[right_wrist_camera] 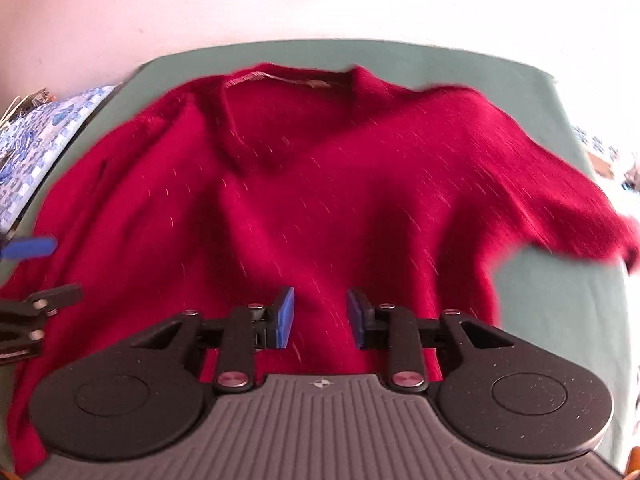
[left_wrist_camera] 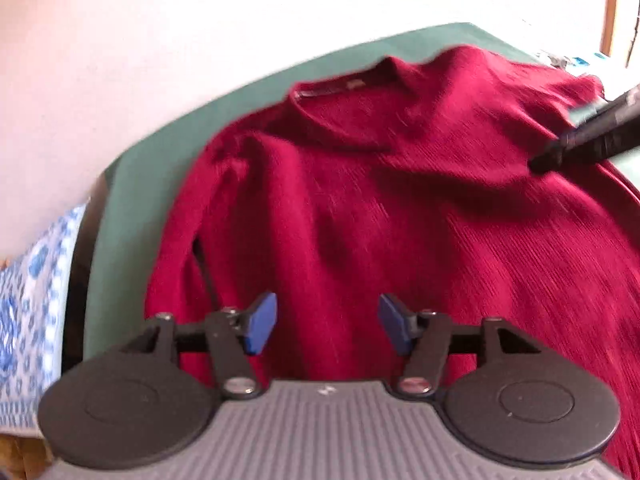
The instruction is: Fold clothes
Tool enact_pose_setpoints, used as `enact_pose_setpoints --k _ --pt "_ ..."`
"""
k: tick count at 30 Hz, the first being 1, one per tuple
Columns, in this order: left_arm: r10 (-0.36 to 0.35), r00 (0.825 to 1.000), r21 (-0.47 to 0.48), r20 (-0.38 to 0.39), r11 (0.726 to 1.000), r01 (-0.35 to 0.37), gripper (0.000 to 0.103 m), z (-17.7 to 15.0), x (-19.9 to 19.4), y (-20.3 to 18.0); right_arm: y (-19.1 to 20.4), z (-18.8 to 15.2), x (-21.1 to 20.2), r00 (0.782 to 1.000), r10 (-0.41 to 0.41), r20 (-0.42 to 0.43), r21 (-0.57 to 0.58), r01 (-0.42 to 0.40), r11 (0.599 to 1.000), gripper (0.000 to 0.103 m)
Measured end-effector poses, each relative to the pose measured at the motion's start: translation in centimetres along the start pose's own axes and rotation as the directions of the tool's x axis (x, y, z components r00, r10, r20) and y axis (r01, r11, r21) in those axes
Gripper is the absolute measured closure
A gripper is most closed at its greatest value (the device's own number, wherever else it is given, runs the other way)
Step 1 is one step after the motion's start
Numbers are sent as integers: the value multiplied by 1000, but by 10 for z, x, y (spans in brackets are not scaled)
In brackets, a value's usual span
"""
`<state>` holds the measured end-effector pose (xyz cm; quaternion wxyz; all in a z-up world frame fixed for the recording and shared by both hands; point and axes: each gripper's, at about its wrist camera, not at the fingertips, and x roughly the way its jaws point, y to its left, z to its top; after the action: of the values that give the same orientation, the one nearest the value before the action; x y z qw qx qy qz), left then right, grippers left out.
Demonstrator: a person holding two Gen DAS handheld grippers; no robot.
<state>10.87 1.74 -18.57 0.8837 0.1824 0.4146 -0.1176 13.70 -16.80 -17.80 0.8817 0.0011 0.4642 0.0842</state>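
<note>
A dark red knitted V-neck sweater (left_wrist_camera: 380,200) lies spread front up on a green table cover (left_wrist_camera: 132,168), its collar (left_wrist_camera: 340,88) at the far side. My left gripper (left_wrist_camera: 328,328) hovers over the sweater's lower left part, its blue pads wide apart with nothing pinched. The right wrist view shows the same sweater (right_wrist_camera: 320,184), one sleeve (right_wrist_camera: 580,220) reaching out to the right. My right gripper (right_wrist_camera: 321,318) hangs over the lower middle, with a narrower gap between its pads and no cloth caught. The left gripper's fingers (right_wrist_camera: 30,248) show at that view's left edge.
A blue-and-white patterned cloth (left_wrist_camera: 28,300) lies beyond the table's left edge and shows again (right_wrist_camera: 48,128) in the right wrist view. A pale wall stands behind the table. Bare green cover (right_wrist_camera: 560,320) lies right of the sweater. A wooden frame (left_wrist_camera: 610,4) stands at the top right.
</note>
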Motion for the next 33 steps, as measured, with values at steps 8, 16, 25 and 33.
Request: enact_pose_setpoints --k 8,16,25,33 --pt "77 997 -13 5 997 -77 37 49 83 30 -37 60 64 991 -127 31 -51 128 990 72" --pt "143 990 -78 14 987 -142 26 89 133 89 -116 105 88 915 -401 39 136 393 910 45" --pt "-183 981 21 62 983 182 27 95 99 126 -99 117 45 940 -290 182 46 286 957 59" --pt "-65 992 48 104 997 61 17 136 132 111 -73 122 104 907 -369 204 -216 409 887 56"
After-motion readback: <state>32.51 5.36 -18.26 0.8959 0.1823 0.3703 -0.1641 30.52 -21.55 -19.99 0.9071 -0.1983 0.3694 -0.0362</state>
